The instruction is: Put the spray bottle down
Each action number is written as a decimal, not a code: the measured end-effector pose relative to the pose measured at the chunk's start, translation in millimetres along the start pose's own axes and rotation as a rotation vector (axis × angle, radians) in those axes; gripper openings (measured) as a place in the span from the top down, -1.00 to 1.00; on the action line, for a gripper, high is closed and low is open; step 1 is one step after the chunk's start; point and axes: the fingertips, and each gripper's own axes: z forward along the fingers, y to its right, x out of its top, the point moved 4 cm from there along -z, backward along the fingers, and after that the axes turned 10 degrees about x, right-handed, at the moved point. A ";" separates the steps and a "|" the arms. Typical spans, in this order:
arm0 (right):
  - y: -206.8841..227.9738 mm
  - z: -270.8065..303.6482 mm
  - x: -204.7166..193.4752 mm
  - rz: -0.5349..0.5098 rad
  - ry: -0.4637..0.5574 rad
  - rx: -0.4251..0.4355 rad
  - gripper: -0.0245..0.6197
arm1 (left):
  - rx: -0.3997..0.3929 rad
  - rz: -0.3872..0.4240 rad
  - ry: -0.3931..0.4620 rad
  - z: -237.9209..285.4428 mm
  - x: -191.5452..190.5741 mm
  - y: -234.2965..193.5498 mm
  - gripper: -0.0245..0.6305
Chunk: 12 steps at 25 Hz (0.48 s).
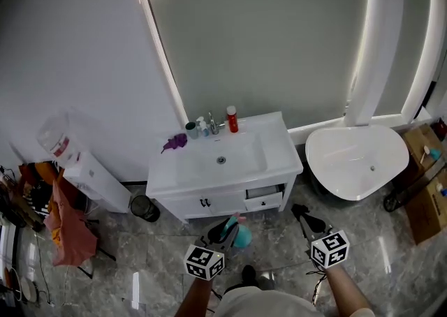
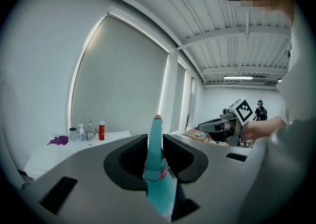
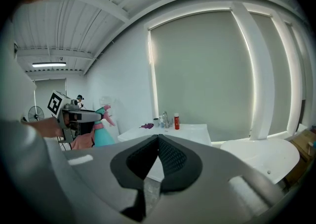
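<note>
In the left gripper view a teal spray bottle (image 2: 158, 173) with a pink nozzle tip stands upright between the jaws, and my left gripper (image 2: 155, 141) is shut on its neck. The head view shows that gripper (image 1: 225, 230) low in the middle, with the bottle (image 1: 241, 237) over the floor in front of the white sink vanity (image 1: 279, 151). My right gripper (image 1: 302, 212) is to its right, jaws together with nothing in them. In the right gripper view its fingertips (image 3: 158, 137) meet, and the bottle (image 3: 102, 131) appears at the left.
On the vanity top stand a red bottle (image 1: 232, 119), a cup (image 1: 190, 128), a faucet (image 1: 212, 124) and a purple cloth (image 1: 174, 143). A white tub (image 1: 356, 158) sits right, boxes (image 1: 426, 200) far right. A water dispenser (image 1: 80, 162), a black bin (image 1: 144, 207) and hanging clothes (image 1: 66, 228) stand left.
</note>
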 end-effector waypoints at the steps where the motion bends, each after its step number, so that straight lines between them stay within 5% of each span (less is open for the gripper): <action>1: 5.2 9.8 2.8 0.005 -0.003 -0.009 0.89 | -0.010 -0.001 -0.002 9.2 3.2 -8.0 0.62; 12: 34.1 105.2 20.7 0.036 -0.019 -0.059 0.89 | -0.097 0.008 -0.026 85.3 24.9 -83.4 0.62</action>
